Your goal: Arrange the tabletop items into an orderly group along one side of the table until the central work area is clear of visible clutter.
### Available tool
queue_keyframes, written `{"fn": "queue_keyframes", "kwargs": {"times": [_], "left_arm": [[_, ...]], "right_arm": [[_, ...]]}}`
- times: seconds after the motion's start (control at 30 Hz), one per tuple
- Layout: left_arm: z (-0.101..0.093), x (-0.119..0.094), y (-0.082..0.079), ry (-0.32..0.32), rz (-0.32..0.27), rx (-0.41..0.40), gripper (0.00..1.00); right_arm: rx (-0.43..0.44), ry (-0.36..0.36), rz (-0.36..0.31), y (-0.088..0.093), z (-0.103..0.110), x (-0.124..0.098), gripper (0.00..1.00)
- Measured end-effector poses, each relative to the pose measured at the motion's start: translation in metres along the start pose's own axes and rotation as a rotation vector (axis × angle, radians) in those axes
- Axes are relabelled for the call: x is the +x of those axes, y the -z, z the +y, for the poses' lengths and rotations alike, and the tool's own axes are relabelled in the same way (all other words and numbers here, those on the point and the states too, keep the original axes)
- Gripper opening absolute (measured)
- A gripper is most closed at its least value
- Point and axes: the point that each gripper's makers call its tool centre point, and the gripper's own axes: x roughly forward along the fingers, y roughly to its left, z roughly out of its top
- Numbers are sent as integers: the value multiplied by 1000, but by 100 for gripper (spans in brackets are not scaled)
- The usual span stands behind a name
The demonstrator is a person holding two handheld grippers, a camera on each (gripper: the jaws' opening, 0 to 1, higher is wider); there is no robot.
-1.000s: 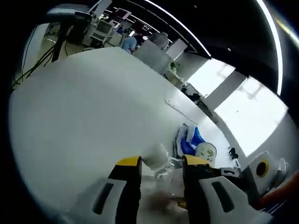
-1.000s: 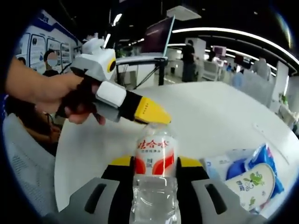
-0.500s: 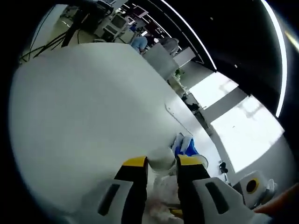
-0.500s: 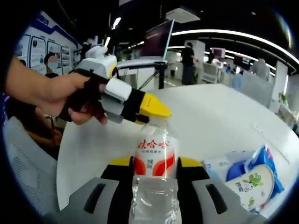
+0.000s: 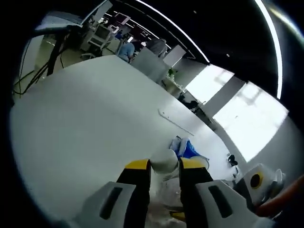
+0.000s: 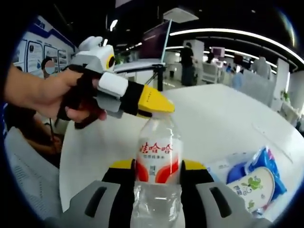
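- Nearest, right gripper [image 6: 158, 171] clamped on clear water bottle [image 6: 159, 161], jaws on both sides of the body at label height.
- Likely light, thin-walled and crushable; smooth plastic, probably slippery. Best held at the labelled band, as now, with moderate squeeze.
- Just above, left gripper [image 6: 164, 105] pinched shut on white cap [image 5: 165, 161], yellow tips on either side; hand [image 6: 57, 92] behind it.
- Beside bottle, blue-and-white snack packets [image 6: 256, 178] lying flat on white table [image 6: 213, 114], close to near edge. Soft, light; take hold by an edge.
- Farther out, long thin strip [image 5: 175, 121] lying flat on table, well apart from packets.
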Motion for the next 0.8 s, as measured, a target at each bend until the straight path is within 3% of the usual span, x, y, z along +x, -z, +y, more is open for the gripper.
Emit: {"fn": "queue_keyframes", "kwargs": {"times": [0.23, 0.47, 0.8], "left_arm": [[-16, -3, -9, 22, 2, 89, 22], [-31, -4, -14, 44, 2, 108, 21], [-51, -4, -17, 78, 27, 207, 21]], "right_arm": [[28, 17, -8, -5, -1, -3, 33], [49, 34, -14, -10, -3, -6, 34], [96, 73, -32, -12, -7, -9, 34]]}}
